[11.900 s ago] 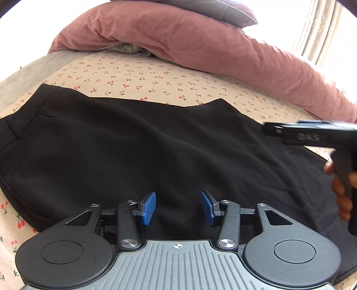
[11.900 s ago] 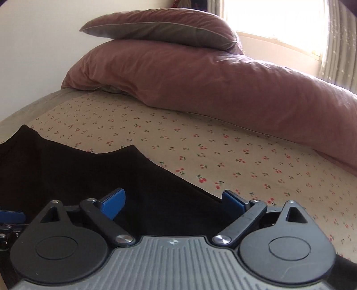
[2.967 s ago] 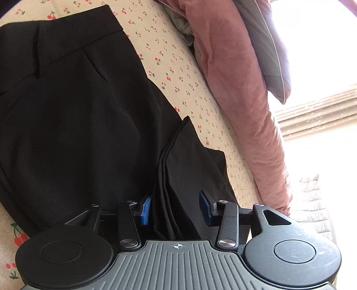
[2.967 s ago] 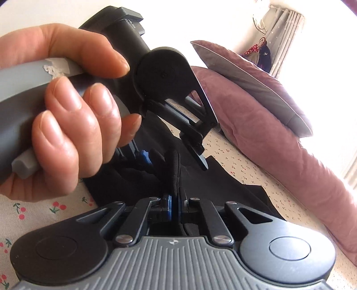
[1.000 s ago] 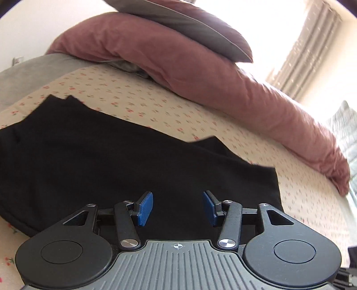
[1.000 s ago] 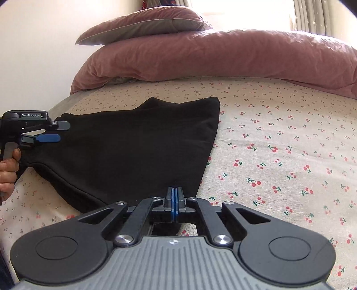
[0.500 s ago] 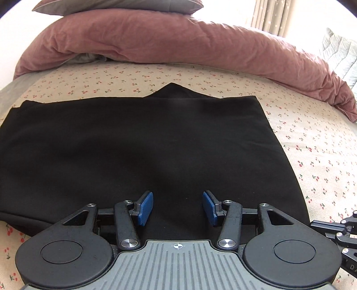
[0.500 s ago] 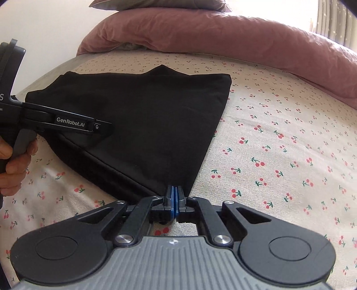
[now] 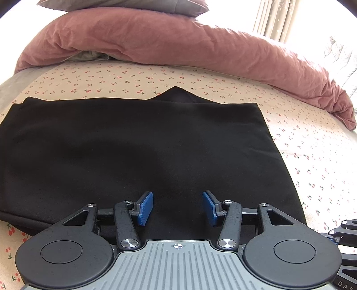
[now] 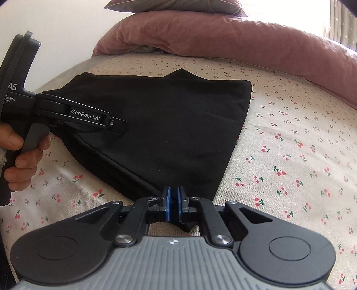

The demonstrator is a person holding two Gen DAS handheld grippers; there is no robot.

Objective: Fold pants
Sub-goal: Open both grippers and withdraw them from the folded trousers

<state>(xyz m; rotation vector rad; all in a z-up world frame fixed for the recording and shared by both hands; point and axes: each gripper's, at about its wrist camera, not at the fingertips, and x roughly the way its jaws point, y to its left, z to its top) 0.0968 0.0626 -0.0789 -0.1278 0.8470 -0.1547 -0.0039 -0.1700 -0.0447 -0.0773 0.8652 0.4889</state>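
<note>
The black pants (image 9: 142, 151) lie folded in a flat rectangle on the cherry-print bed sheet (image 9: 312, 169); they also show in the right wrist view (image 10: 174, 125). My left gripper (image 9: 177, 207) is open and empty, its blue pads over the near edge of the pants. It also shows from the side in the right wrist view (image 10: 120, 125), held by a hand over the pants' left part. My right gripper (image 10: 173, 206) has its pads almost together with a narrow gap, at the near right corner of the pants; I cannot tell whether cloth is between them.
A rolled pink duvet (image 9: 178, 44) with a grey pillow (image 9: 120, 5) on top lies across the far side of the bed. Curtains and a bright window (image 9: 276, 17) are at the back right. The sheet (image 10: 301, 156) stretches right of the pants.
The pants' legs were folded over into a rectangle. In the last half second my right gripper's pads parted slightly from fully shut, and both grippers moved a little closer to the pants.
</note>
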